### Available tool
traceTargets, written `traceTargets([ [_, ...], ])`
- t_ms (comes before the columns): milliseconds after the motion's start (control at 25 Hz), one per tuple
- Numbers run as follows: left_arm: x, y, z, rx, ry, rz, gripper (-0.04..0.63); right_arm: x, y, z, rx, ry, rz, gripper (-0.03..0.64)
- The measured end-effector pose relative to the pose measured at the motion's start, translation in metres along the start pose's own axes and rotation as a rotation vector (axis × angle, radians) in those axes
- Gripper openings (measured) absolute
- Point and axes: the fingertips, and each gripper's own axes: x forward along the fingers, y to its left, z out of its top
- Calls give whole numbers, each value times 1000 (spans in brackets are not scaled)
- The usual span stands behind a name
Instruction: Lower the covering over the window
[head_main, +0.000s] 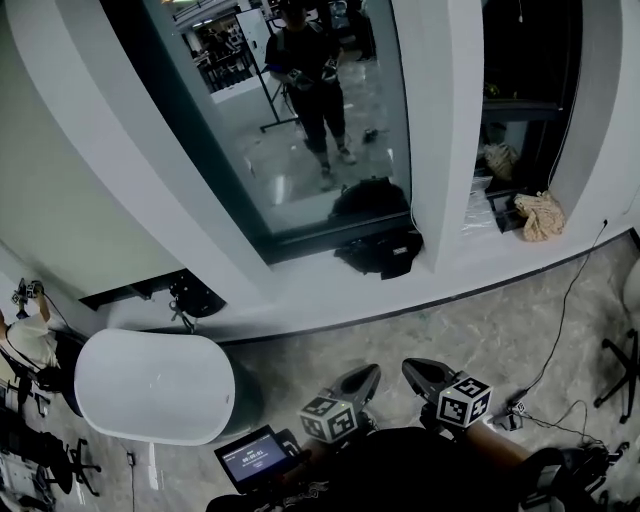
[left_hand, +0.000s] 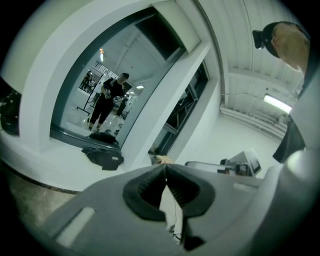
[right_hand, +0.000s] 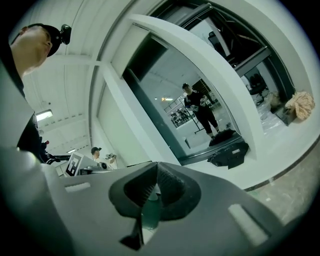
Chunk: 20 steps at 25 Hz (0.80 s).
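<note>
Head view: both grippers sit low in the frame over a grey floor (head_main: 470, 330) and point toward a white wall with a window (head_main: 300, 120).
Left gripper (head_main: 374, 371): its jaws are closed tip to tip in the left gripper view (left_hand: 166, 166) and grip nothing. Only floor shows through the gap behind the tips.
Right gripper (head_main: 408, 366): its jaws are likewise pressed together at the tips in the right gripper view (right_hand: 156, 164), and it is empty.
Window: it is set in a deep white frame, well apart from both grippers. Its glass is bare over all the height that shows.
Covering: a darker band (left_hand: 163, 35) sits at the top of the window opening. I cannot tell whether it is the raised covering.
Reflection (head_main: 315, 80): the glass shows a standing person in dark clothes.
Sill (head_main: 330, 290): it is white and runs below the window.
Bag (head_main: 385, 250): it is black and lies on the sill at the window's lower right corner.
Pillar (head_main: 440, 130): it is white and stands between the window and a second window (head_main: 525, 90) to the right.
Cloth (head_main: 540, 215): it is beige and crumpled, and lies on the sill by the second window.
Cable (head_main: 565, 310): it is thin and runs from the wall down across the floor at right.
Tub (head_main: 150, 385): it is white and rounded, and stands on the floor at lower left.
Screen (head_main: 255, 457): it is small and lit, and sits just left of the left gripper's marker cube.
</note>
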Motion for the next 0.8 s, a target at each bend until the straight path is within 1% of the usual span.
traceTargets([
  [80, 1, 15, 11, -4, 2, -19, 3, 22, 2, 5, -7, 6, -11, 8],
  [160, 0, 29, 21, 8, 1, -46, 3, 43, 5, 7, -24, 13, -20, 8],
  [240, -2, 47, 32, 7, -14, -57, 3, 64, 7, 8, -45, 22, -30, 8],
  [400, -6, 79, 45, -45, -31, -48, 3, 92, 10, 12, -72, 40, -45, 8],
  [640, -5, 107, 56, -60, -33, -27, 3, 119, 3, 18, -44, 26, -37, 8],
  [800, 10, 126, 67, -58, -44, 7, 3, 134, -17, 28, -23, 34, -30, 8],
])
